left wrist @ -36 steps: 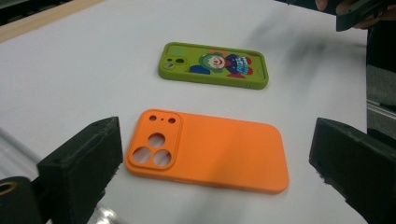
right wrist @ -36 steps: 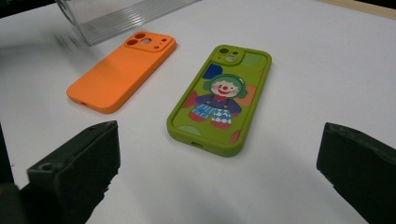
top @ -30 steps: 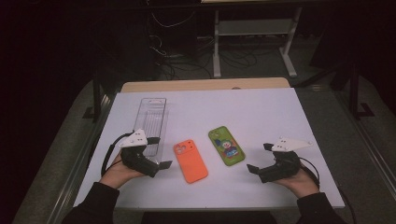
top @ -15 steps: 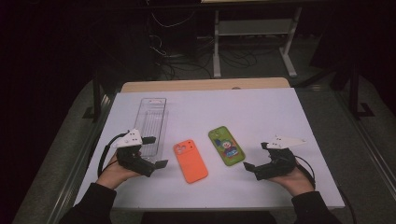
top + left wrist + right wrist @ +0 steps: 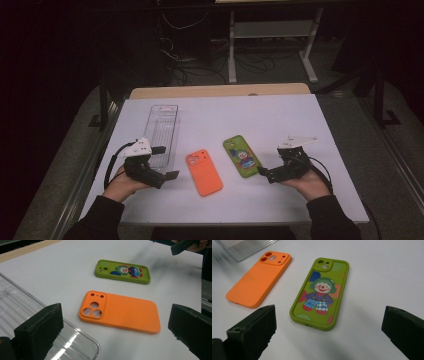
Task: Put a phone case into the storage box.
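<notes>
High view looks down over my whole table (image 5: pixel 300 120). My two gripper views sit low, close, facing inward; both share orange case (image 5: pixel 120 312) and green case (image 5: pixel 319 292).

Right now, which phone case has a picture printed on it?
The green phone case, lying in front of the right gripper: its back shows a clown figure. The orange phone case beside it is plain.
</notes>
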Demonstrator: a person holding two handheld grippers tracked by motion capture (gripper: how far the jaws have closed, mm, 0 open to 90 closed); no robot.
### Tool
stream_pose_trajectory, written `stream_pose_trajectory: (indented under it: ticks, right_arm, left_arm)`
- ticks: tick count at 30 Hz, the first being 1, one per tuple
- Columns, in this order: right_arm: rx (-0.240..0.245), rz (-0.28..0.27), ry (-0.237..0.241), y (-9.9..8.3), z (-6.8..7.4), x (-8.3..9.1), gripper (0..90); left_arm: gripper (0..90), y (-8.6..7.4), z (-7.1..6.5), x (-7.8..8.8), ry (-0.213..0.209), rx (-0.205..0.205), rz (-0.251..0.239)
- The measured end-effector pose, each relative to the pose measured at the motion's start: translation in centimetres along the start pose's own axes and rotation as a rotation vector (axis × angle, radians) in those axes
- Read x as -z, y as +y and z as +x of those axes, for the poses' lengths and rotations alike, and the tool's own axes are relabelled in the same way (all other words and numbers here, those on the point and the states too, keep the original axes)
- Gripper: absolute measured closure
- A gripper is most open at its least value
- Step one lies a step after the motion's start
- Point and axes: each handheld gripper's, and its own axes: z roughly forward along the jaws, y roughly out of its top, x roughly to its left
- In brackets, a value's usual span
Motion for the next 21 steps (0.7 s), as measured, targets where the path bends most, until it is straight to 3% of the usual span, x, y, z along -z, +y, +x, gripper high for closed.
stream_pose_trajectory:
  ticks: [21]
  right_arm:
    - [0.029,0.035,-0.008,4.2,0.9,-3.2,0.0]
  left_arm:
    - [0.0,0.0,0.1,0.0,0.002,0.012,-0.005]
